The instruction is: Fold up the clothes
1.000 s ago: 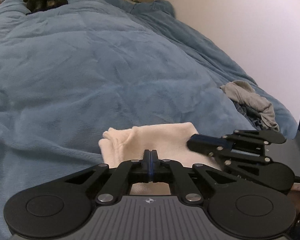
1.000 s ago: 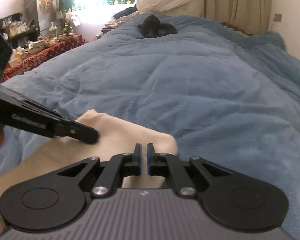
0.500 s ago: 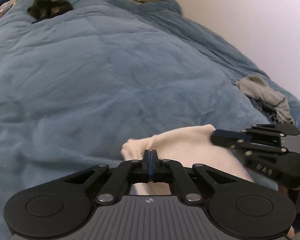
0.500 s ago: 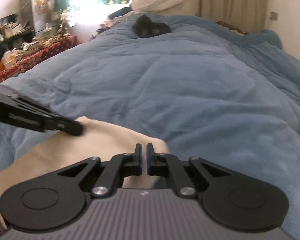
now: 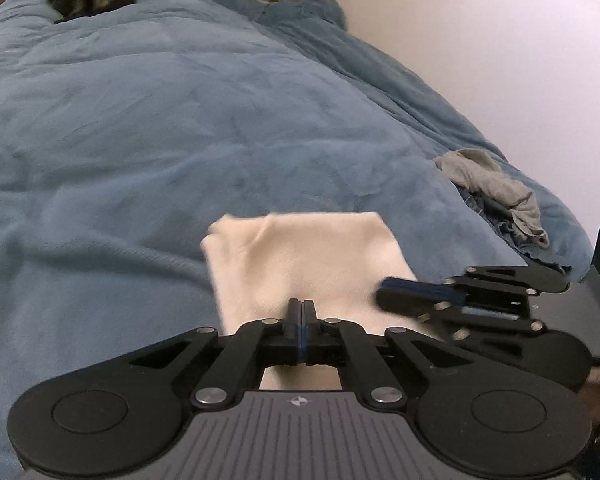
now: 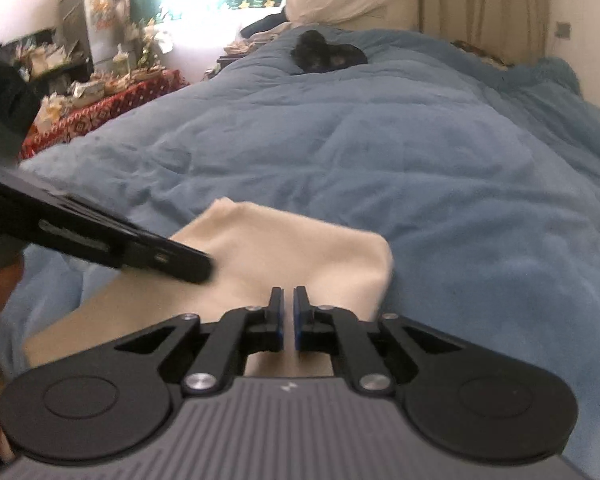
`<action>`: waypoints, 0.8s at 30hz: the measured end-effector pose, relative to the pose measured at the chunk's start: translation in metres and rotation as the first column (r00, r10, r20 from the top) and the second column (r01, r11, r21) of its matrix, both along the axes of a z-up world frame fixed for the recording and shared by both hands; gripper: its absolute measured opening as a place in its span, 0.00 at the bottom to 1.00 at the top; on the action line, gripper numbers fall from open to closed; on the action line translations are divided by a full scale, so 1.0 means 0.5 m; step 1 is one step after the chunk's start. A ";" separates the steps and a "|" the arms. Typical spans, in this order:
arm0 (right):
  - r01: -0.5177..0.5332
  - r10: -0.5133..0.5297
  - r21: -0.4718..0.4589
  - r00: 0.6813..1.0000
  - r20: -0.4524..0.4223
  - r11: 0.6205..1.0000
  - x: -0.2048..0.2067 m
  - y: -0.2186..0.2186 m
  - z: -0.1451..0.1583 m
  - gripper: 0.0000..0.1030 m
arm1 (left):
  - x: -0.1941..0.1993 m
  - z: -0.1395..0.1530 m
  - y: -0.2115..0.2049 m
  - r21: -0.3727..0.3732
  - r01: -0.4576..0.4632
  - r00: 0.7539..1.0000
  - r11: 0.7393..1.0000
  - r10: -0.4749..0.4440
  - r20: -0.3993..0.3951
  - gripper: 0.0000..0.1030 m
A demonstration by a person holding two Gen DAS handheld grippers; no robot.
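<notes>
Cloth: a soft cream-coloured piece of clothing (image 5: 300, 256) is folded over, with a rounded fold at its far edge and a small bump at the far left corner.
Where it is: it lies on the big blue fluffy blanket (image 5: 180, 120), at the near edge, right under both tools.
Left gripper (image 5: 301, 312): points down at a slant over the cloth; its two black fingers are pressed tight together with nothing seen between them.
Right gripper (image 6: 287, 312): also slants down over the cloth, beside the left one; a thin gap shows between its fingers, which are as closed as they go.
Other things: a crumpled grey garment (image 5: 496, 184) sits by the white wall (image 5: 520, 60); a dark furry lump (image 6: 328, 54) rests at the far end.
</notes>
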State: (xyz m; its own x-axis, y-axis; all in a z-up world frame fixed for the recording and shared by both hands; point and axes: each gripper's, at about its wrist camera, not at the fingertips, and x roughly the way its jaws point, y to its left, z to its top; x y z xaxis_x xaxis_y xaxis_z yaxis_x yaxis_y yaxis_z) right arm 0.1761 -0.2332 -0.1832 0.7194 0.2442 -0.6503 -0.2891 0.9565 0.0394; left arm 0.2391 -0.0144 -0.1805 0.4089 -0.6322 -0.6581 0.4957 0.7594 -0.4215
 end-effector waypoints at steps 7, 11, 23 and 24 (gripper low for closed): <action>-0.026 0.025 0.024 0.999 0.038 0.999 -0.055 0.023 0.049 0.09 | -0.049 0.044 -0.011 -0.028 0.023 0.999 0.999 -0.022 0.040 0.04; -0.064 0.064 -0.053 0.998 0.011 0.997 -0.068 0.062 0.010 0.07 | -0.072 -0.001 -0.031 0.033 0.047 0.998 0.998 -0.048 0.039 0.05; -0.058 0.059 -0.015 0.997 0.056 0.998 -0.170 0.042 0.044 0.09 | -0.152 0.037 0.016 -0.031 0.049 0.998 0.998 -0.047 0.040 0.04; -0.069 0.070 -0.020 0.996 0.055 0.997 -0.173 0.053 0.040 0.09 | -0.155 0.028 0.005 -0.021 0.060 0.998 0.998 -0.059 0.036 0.04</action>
